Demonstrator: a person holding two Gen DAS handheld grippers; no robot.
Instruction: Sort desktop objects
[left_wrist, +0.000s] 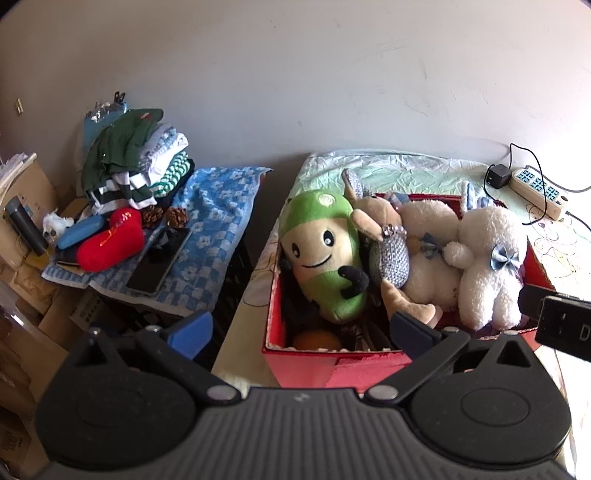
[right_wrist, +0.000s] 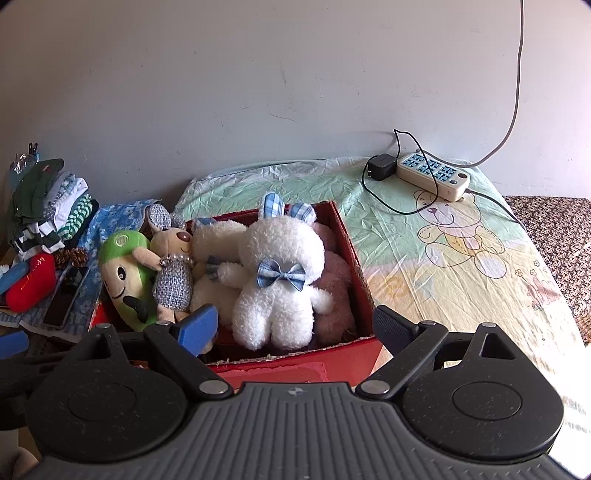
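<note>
A red box (left_wrist: 295, 363) (right_wrist: 354, 243) on the table holds several plush toys: a green and cream plush (left_wrist: 325, 254) (right_wrist: 125, 273), a tan bunny in a grey knit dress (left_wrist: 388, 240) (right_wrist: 171, 266), and two white bunnies with blue bows (left_wrist: 487, 266) (right_wrist: 280, 280). An orange ball (left_wrist: 317, 339) lies in the box's near left corner. My left gripper (left_wrist: 301, 330) is open and empty, held in front of the box. My right gripper (right_wrist: 295, 326) is open and empty, over the box's near edge.
A side stand with a blue checked towel (left_wrist: 214, 221) carries folded clothes (left_wrist: 133, 162), a red plush (left_wrist: 110, 243), pine cones (left_wrist: 166, 216), and a phone (left_wrist: 159, 262). A power strip (right_wrist: 432, 177) with charger and cables lies on the bear-print tablecloth (right_wrist: 461, 236). Cardboard boxes (left_wrist: 22, 192) are at far left.
</note>
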